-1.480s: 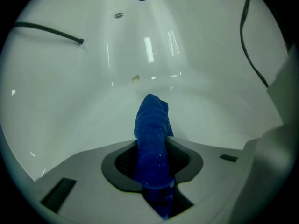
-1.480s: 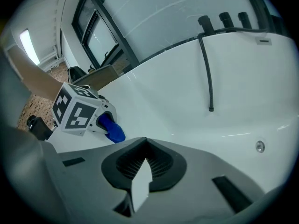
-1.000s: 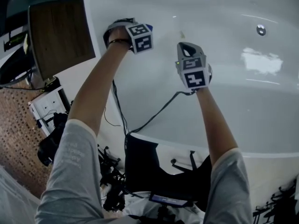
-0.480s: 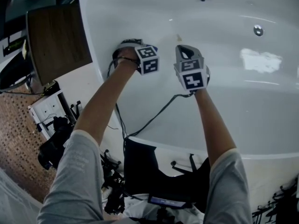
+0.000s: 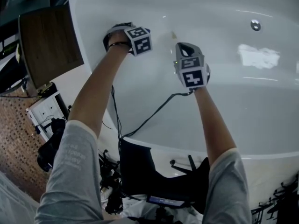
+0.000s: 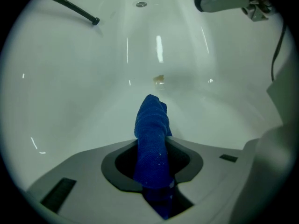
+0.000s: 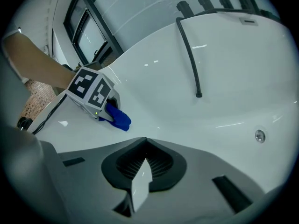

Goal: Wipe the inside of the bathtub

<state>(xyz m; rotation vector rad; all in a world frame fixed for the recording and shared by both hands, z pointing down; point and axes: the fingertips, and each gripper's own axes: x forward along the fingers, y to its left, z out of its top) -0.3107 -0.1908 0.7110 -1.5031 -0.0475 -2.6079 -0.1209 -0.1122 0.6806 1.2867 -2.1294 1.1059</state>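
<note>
The white bathtub point(image 5: 261, 101) fills the head view. My left gripper point(image 6: 153, 167) is shut on a folded blue cloth point(image 6: 151, 134) whose tip pokes toward the tub floor. In the head view the left gripper point(image 5: 117, 31) sits low on the tub's left inner wall. The right gripper view shows the blue cloth point(image 7: 119, 118) touching the tub wall. My right gripper point(image 7: 142, 174) is shut on a small white slip point(image 7: 139, 185). It hovers over the tub middle, right of the left one, as the head view's right gripper point(image 5: 180, 45) shows. A small yellowish speck point(image 6: 159, 80) lies on the tub floor.
A black hose point(image 7: 189, 55) hangs down the far tub wall, and a round metal fitting point(image 5: 255, 25) sits at the right. A dark wooden stand point(image 5: 49, 43) is left of the tub. Cables and black gear point(image 5: 140, 171) lie by the near rim.
The left gripper with the cloth slid down the tub wall toward me, then back up to about where it began. The right gripper has hardly moved.
</note>
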